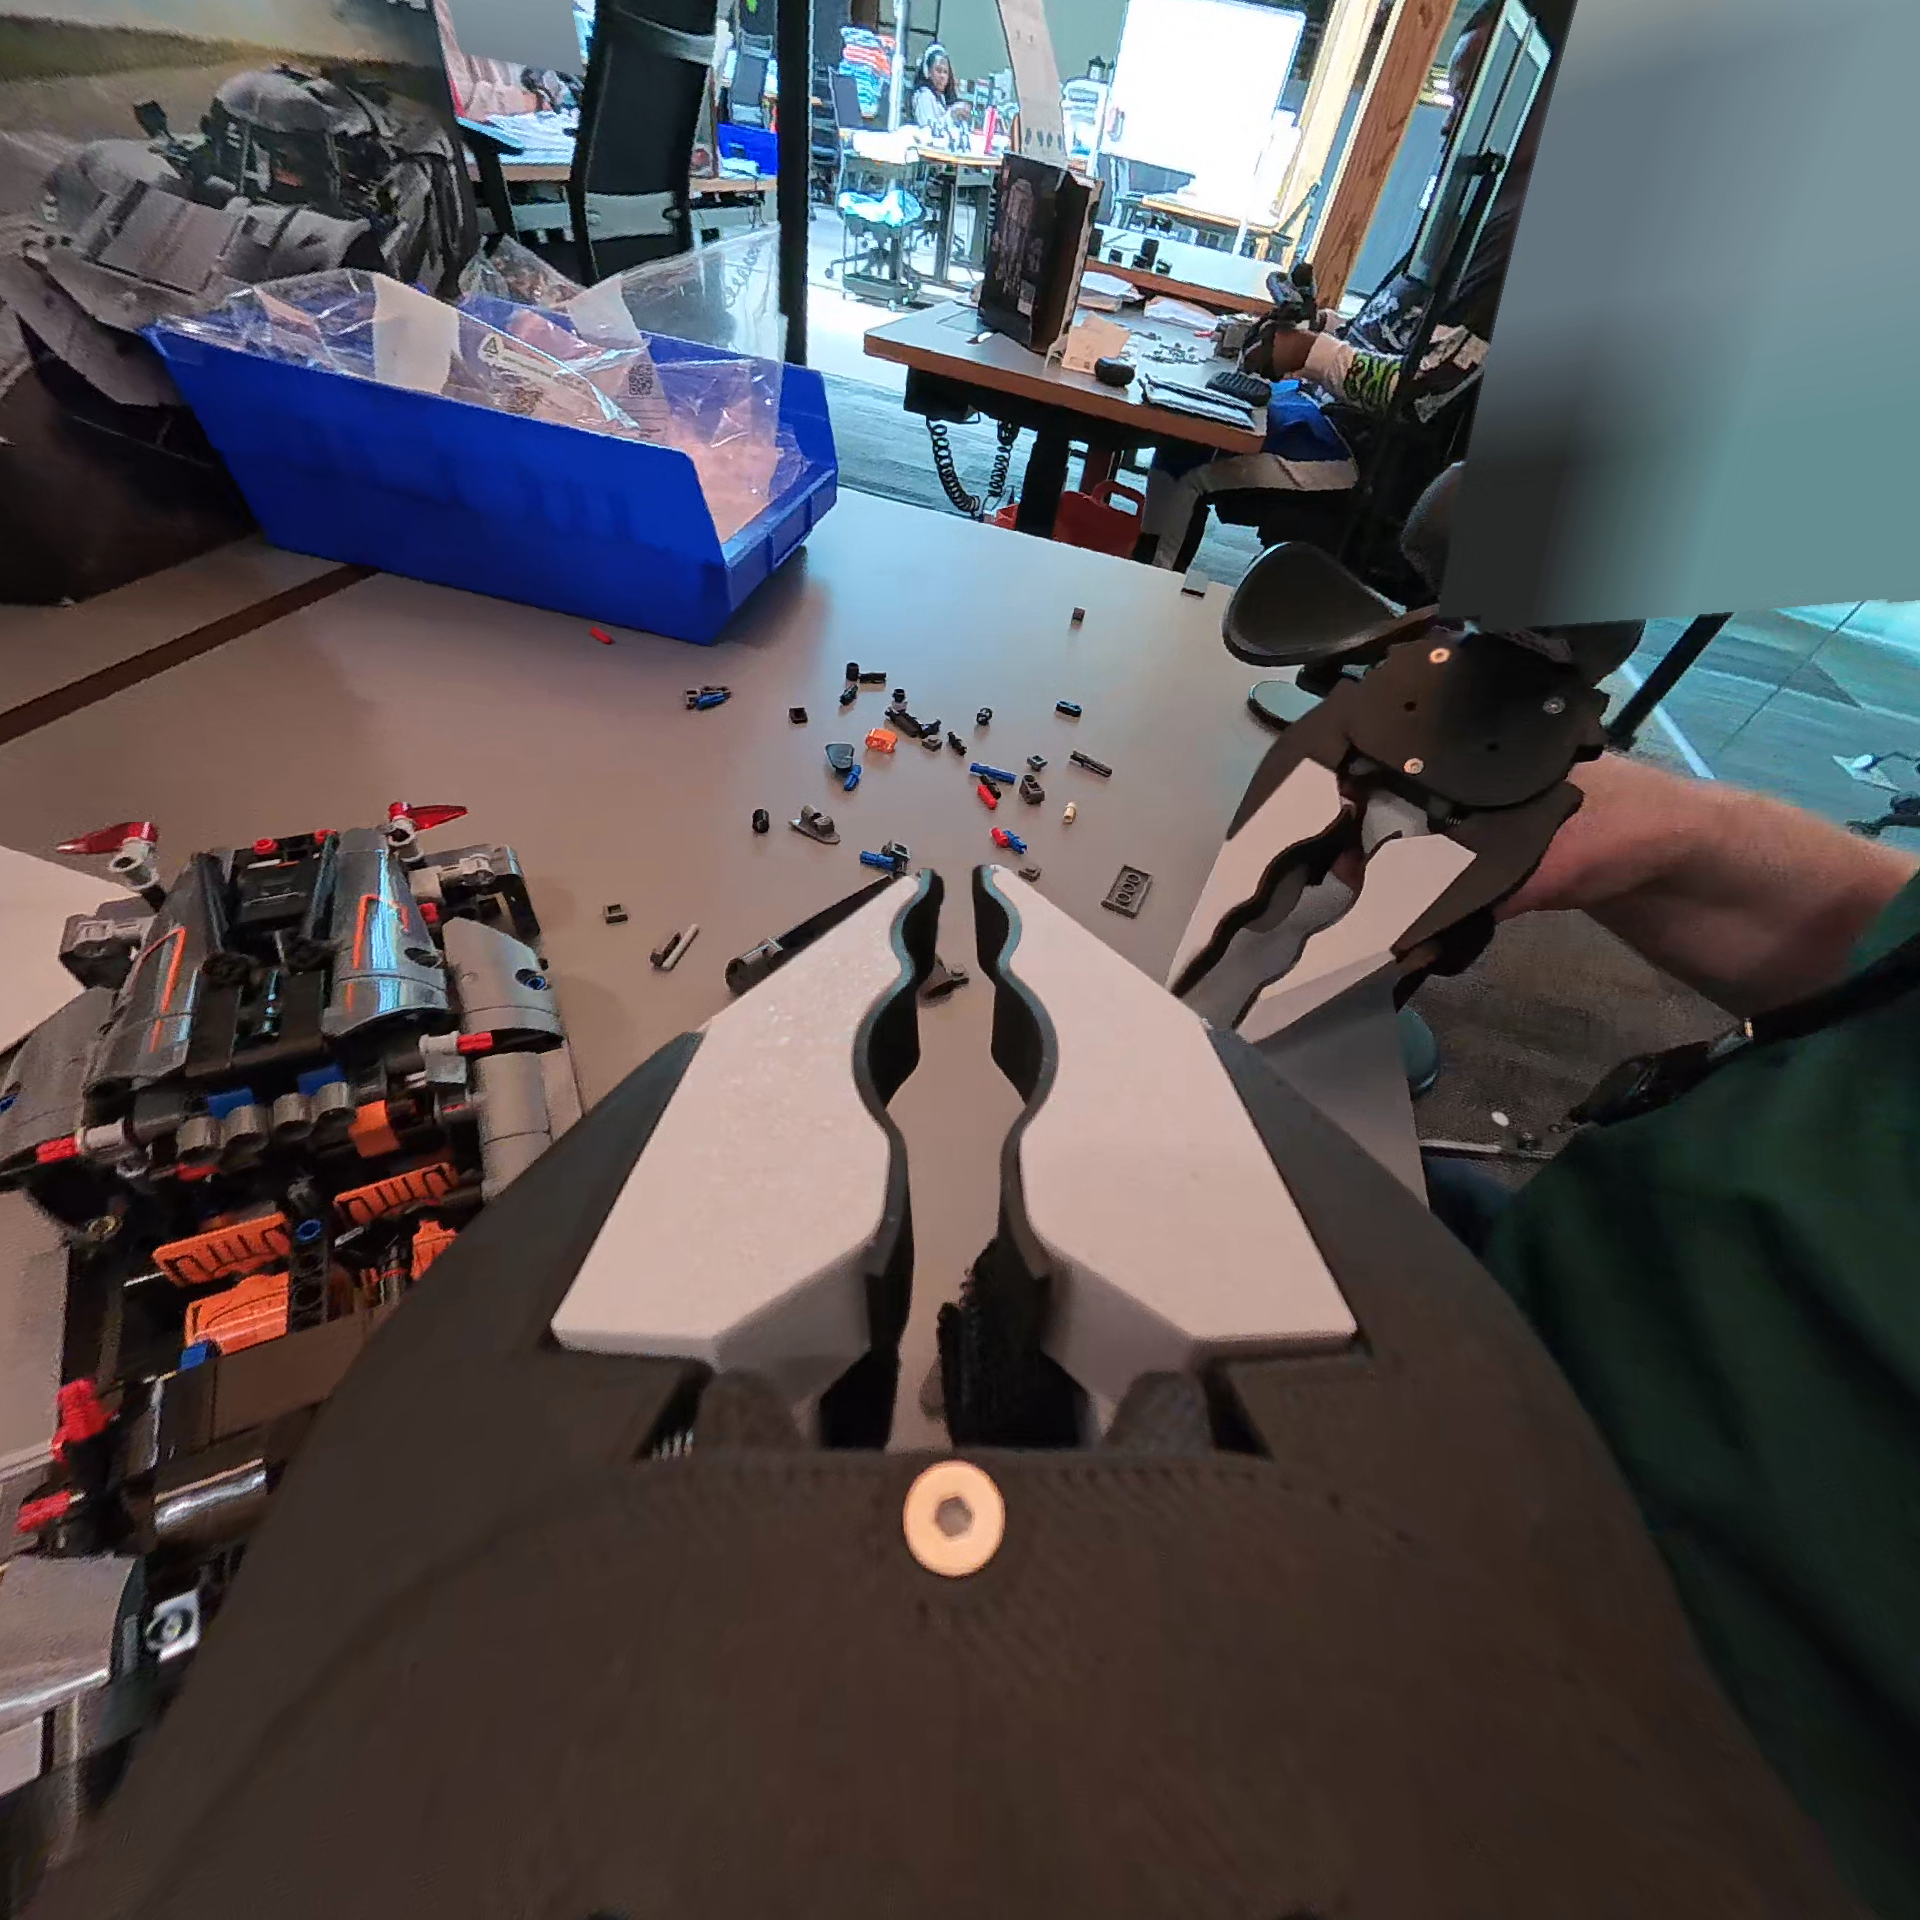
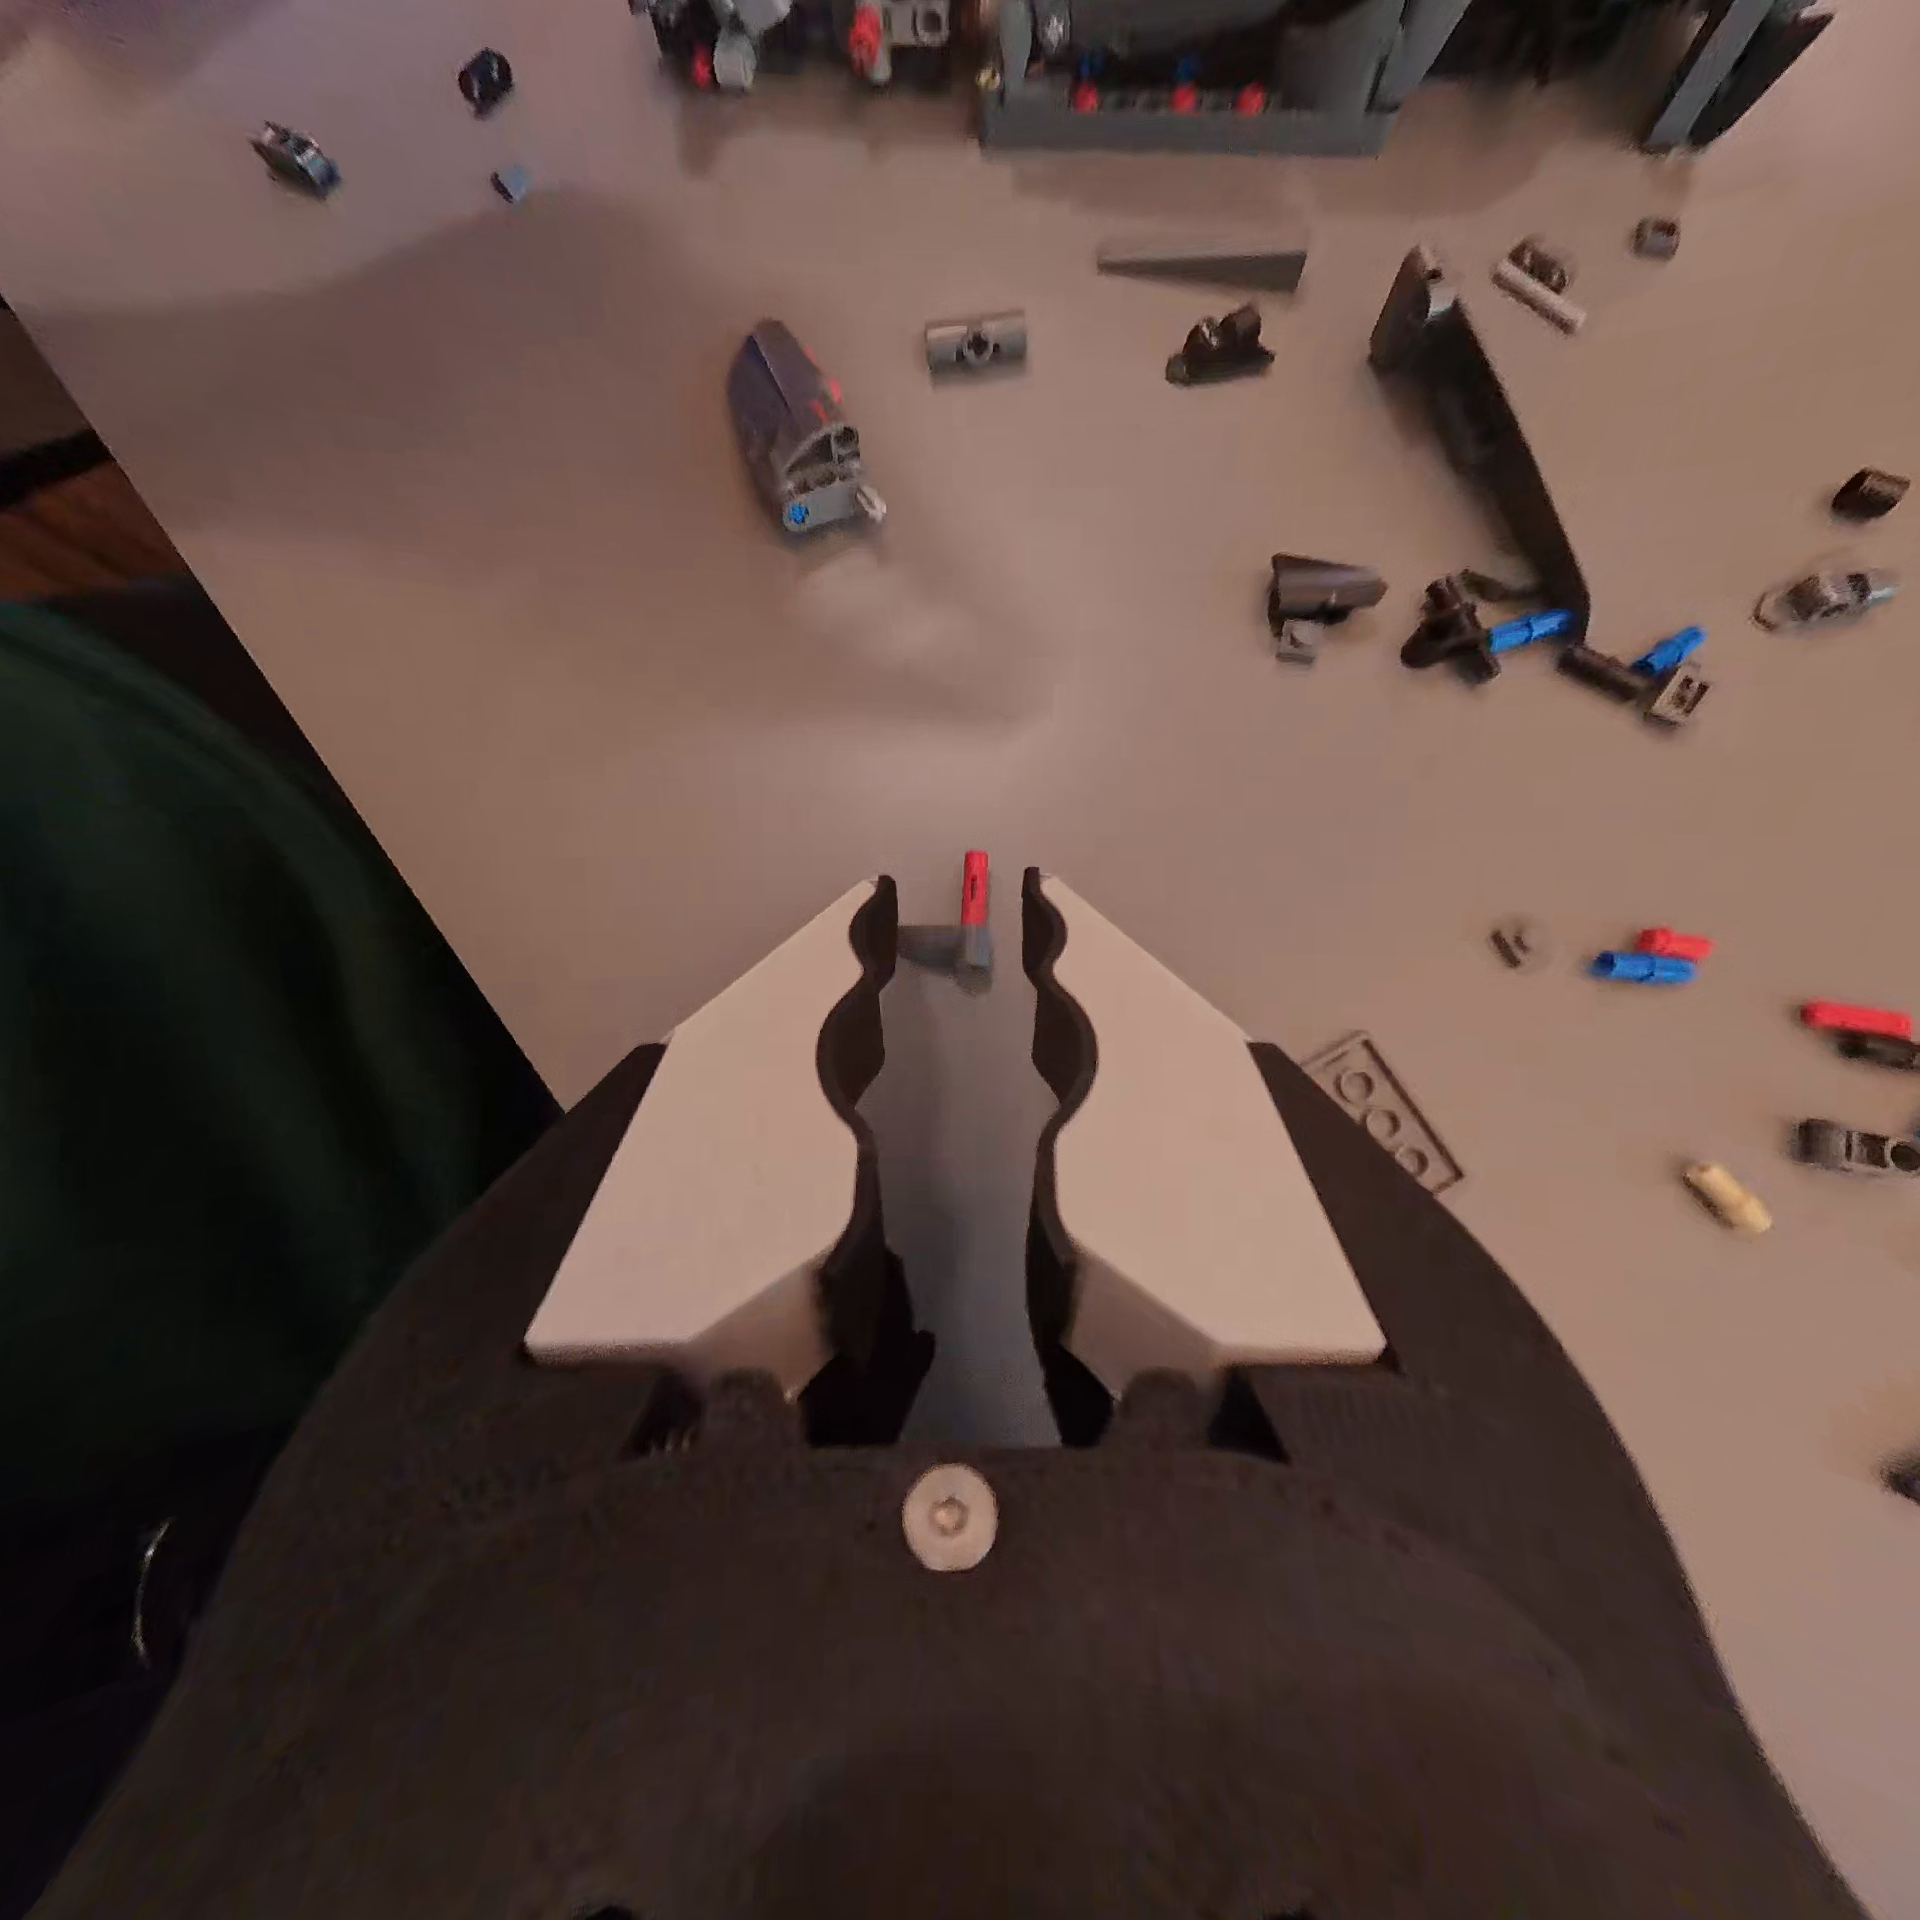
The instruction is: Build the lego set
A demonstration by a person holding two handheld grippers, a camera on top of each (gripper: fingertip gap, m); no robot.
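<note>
Right wrist view: right gripper (image 2: pixel 958 896) jaws apart around the red pin (image 2: pixel 974 896), frame centre. Light, rigid, slippery; grip its sides. Left gripper (image 1: pixel 957 891) nearly closed, empty.

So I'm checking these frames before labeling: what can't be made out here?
- Left wrist view: lego model cut off by the left edge; left gripper covers part of a small dark piece.
- Right wrist view: model cut off at the top edge; loose pieces motion-blurred.
</note>
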